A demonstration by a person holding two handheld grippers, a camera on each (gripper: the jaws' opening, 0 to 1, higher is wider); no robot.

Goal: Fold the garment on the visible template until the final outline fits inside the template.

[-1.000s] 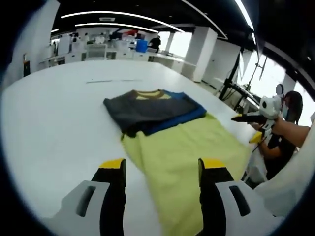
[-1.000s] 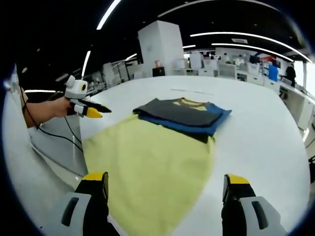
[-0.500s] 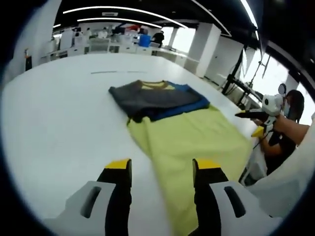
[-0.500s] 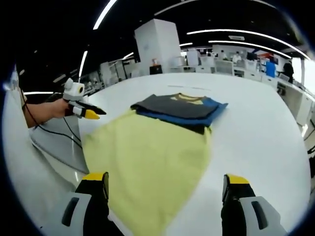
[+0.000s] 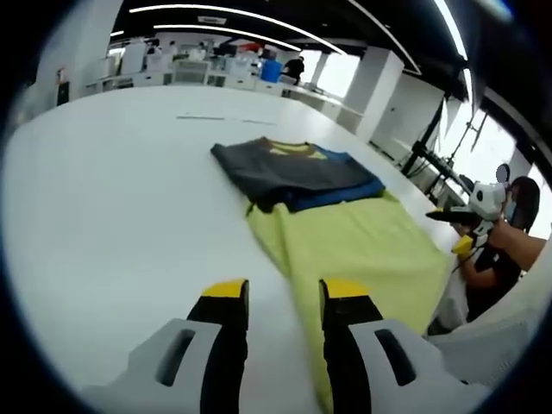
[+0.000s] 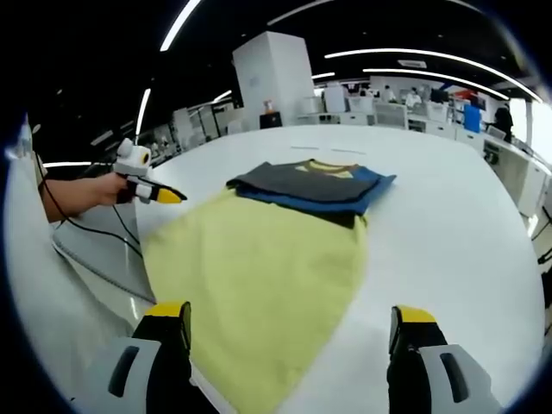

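A folded garment [image 5: 289, 172], dark grey over blue with a yellow collar, lies at the far end of a yellow-green template sheet [image 5: 362, 246] on a white table [image 5: 112, 198]. My left gripper [image 5: 280, 289] is open with a narrow gap and hovers over the sheet's near left edge. In the right gripper view the same garment [image 6: 306, 183] rests on the far part of the sheet [image 6: 259, 267]. My right gripper [image 6: 293, 315] stands wide open above the sheet's near edge, holding nothing. Each gripper also shows in the other view: the right one [image 5: 457, 226], the left one [image 6: 164, 195].
A person [image 5: 509, 250] stands at the table's edge beyond the sheet; their hand [image 6: 86, 191] holds the left gripper. A dark cable [image 6: 95, 250] hangs along the table edge. White pillars, desks and stands fill the room behind. Bare table [image 6: 448, 224] surrounds the sheet.
The left gripper's jaws have drawn closer together, and its view has shifted so the garment sits further right. The right gripper stays wide open; garment and sheet lie as before.
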